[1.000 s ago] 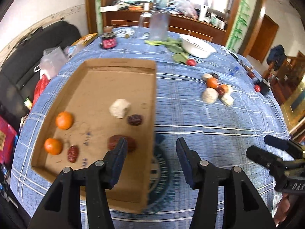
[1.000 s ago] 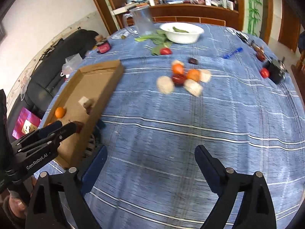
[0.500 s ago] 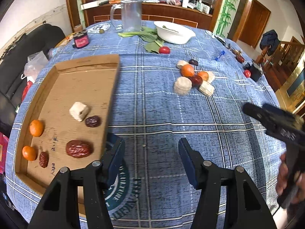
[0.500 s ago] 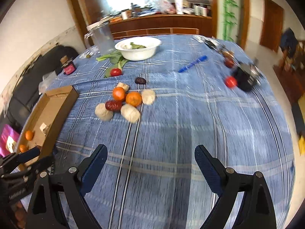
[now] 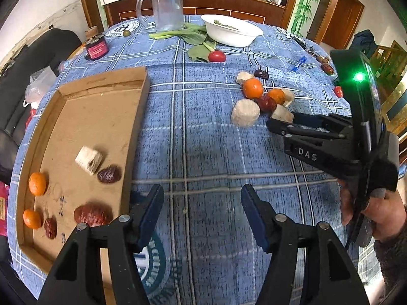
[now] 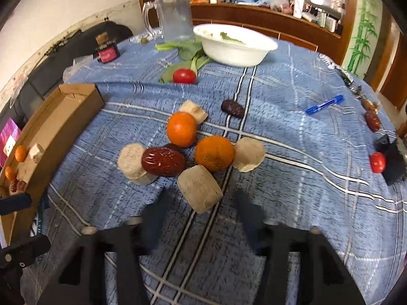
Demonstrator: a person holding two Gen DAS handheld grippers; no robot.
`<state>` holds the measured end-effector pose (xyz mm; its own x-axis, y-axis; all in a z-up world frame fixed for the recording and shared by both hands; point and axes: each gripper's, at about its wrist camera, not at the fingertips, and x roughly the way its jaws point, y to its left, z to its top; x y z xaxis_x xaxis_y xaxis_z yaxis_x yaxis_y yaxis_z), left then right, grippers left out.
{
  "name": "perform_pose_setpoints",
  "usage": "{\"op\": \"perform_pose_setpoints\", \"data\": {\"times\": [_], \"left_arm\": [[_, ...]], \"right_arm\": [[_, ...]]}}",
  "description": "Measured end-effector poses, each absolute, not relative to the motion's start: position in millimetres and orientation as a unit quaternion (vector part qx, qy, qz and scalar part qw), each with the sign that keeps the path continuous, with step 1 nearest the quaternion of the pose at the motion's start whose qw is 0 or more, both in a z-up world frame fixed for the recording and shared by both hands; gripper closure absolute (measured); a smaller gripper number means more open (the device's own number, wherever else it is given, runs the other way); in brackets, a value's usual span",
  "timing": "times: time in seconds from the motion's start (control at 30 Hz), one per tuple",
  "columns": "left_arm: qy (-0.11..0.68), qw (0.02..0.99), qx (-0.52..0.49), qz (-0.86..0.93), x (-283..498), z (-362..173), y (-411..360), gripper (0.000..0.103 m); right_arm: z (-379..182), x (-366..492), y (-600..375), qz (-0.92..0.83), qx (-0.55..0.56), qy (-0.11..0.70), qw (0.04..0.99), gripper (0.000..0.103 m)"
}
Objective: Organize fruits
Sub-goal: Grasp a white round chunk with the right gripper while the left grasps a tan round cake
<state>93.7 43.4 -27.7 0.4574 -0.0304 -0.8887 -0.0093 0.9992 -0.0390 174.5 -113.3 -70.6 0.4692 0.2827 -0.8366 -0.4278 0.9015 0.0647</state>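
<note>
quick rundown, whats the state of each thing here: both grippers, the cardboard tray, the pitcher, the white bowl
left gripper: open, empty, jaws just been opening
right gripper: jaws just been closing, nothing gripped, pale chunk just ahead
cardboard tray: partly filled with fruit
pitcher: upright, looks empty
white bowl: upright, green leaf inside

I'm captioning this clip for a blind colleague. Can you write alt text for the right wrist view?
The right gripper, jaws just closing with nothing between them, points at a pale cylinder chunk at the near edge of a pile of oranges, a red date and more chunks on a blue plaid tablecloth. A cardboard tray sits left.
</note>
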Motion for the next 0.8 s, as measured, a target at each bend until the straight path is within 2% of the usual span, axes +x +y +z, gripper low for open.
{"op": "perform_pose_setpoints", "data": {"times": [0.03, 0.27, 0.6, 0.63, 0.7, 0.73, 0.8], "left_arm": [[0.522, 0.853, -0.018, -0.006, 99, -29, 42, 0.041], [0.528, 0.849, -0.004, -0.021, 149, -42, 21, 0.041], [0.533, 0.845, -0.02, -0.022, 203, -65, 5, 0.042], [0.529, 0.848, -0.016, -0.023, 202, -65, 3, 0.044], [0.52, 0.853, -0.005, -0.032, 200, -65, -2, 0.058], [0.517, 0.855, -0.003, -0.044, 197, -63, -6, 0.069], [0.516, 0.855, 0.007, -0.05, 193, -61, -10, 0.069]], "right_arm": [[-69, 174, -114, 0.214, -0.078, 0.465, 0.856, 0.069], [-54, 156, -146, 0.198, -0.05, 0.444, 0.872, 0.069], [-57, 144, -180, 0.192, -0.003, 0.465, 0.864, 0.069], [-57, 144, -182, 0.192, 0.002, 0.467, 0.863, 0.069], [-57, 143, -183, 0.19, 0.004, 0.466, 0.864, 0.069], [-57, 143, -184, 0.189, 0.003, 0.465, 0.865, 0.069], [-56, 140, -185, 0.182, 0.003, 0.464, 0.867, 0.069]]}}
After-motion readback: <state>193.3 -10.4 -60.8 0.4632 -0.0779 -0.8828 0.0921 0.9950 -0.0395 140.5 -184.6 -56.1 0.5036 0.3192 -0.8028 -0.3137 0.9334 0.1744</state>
